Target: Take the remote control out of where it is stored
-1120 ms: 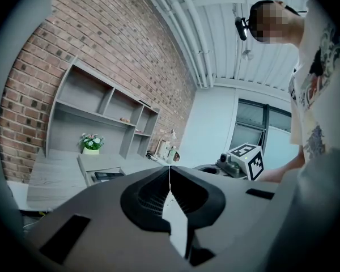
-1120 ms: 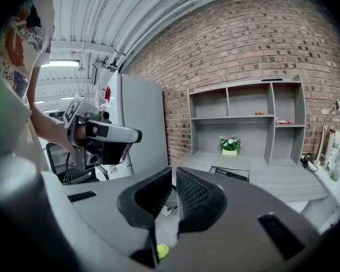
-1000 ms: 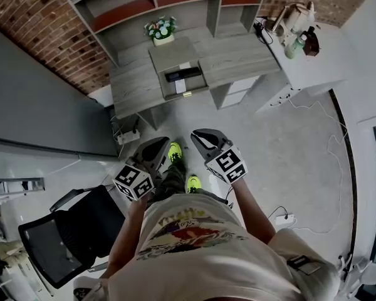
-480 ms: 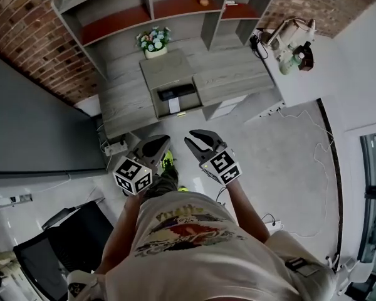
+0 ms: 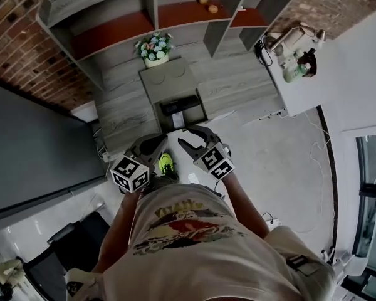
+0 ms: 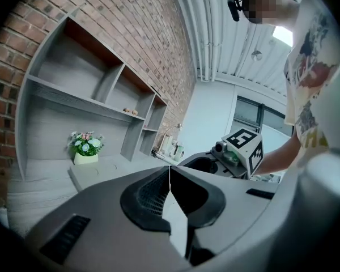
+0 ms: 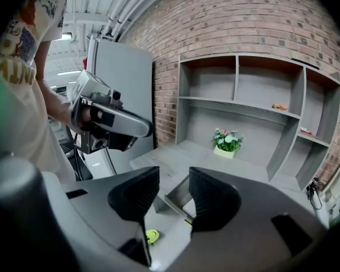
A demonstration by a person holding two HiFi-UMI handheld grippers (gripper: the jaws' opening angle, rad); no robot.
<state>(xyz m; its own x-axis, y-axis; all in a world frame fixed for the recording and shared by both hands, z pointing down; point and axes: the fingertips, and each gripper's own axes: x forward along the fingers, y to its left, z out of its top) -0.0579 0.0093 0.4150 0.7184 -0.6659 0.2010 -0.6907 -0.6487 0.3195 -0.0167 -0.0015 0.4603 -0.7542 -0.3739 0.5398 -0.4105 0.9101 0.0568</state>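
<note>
The black remote control [image 5: 180, 105] lies in the open drawer [image 5: 197, 113] of the grey desk [image 5: 122, 115], beside a white slip of paper. Both grippers are held in front of the person, short of the desk's front edge. My left gripper [image 5: 161, 141] [image 6: 170, 171] is shut, its pads meeting with nothing between them. My right gripper [image 5: 189, 138] [image 7: 174, 180] points at the drawer [image 7: 178, 196], just below it in the head view. Its jaws are opening and the gap between them holds nothing.
A flower pot [image 5: 155, 46] stands on the desk behind the drawer, under a grey shelf unit [image 5: 175, 8] against the brick wall. A white side table [image 5: 313, 80] with bottles is at the right. A dark panel [image 5: 31, 149] stands left; an office chair [image 5: 81, 246] is behind.
The person has walked toward the desk, so the drawer now lies just ahead of the grippers. The right gripper's jaws have parted. The left gripper stays shut.
</note>
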